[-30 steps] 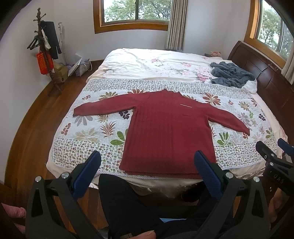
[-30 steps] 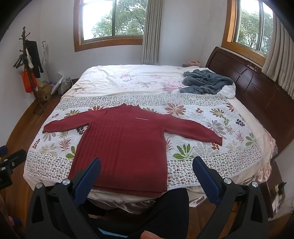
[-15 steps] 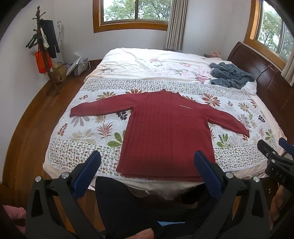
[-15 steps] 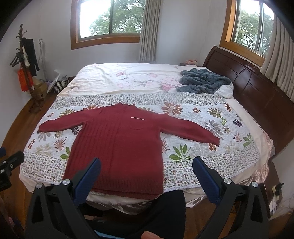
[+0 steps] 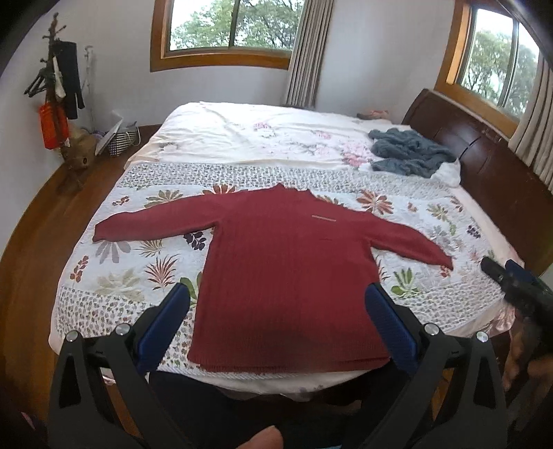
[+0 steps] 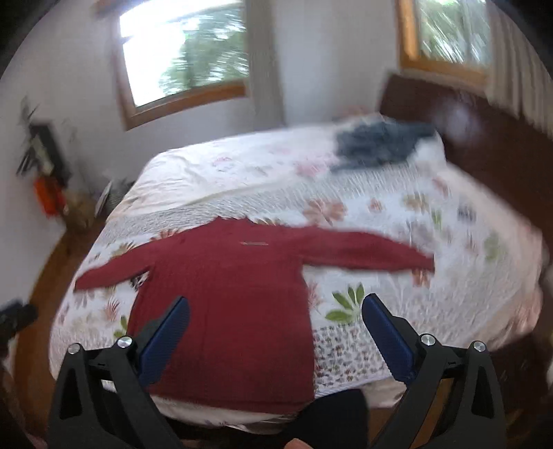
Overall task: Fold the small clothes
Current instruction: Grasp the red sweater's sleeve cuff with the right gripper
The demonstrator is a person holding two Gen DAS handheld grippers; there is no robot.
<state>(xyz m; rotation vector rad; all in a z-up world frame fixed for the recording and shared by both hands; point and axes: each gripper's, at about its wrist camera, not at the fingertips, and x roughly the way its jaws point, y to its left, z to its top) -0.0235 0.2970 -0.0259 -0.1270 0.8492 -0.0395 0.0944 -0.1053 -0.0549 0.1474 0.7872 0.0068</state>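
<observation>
Red sweater (image 5: 287, 276) flat on floral quilt (image 5: 114, 276) — both claws (image 5: 276, 311) (image 6: 276, 317) wide, empty.

Light: soft daylight from the two windows (image 5: 228, 31) ahead of me; the room is evenly bright.
Glare: panes blown out white in my right wrist view.
Shadows: faint on the bed (image 5: 214, 138).
Blur: my left view is sharp; my right view is smeared by motion, the sweater (image 6: 228, 297) and quilt pattern streaked.
Distortion: fisheye bends walls, corners black.
</observation>
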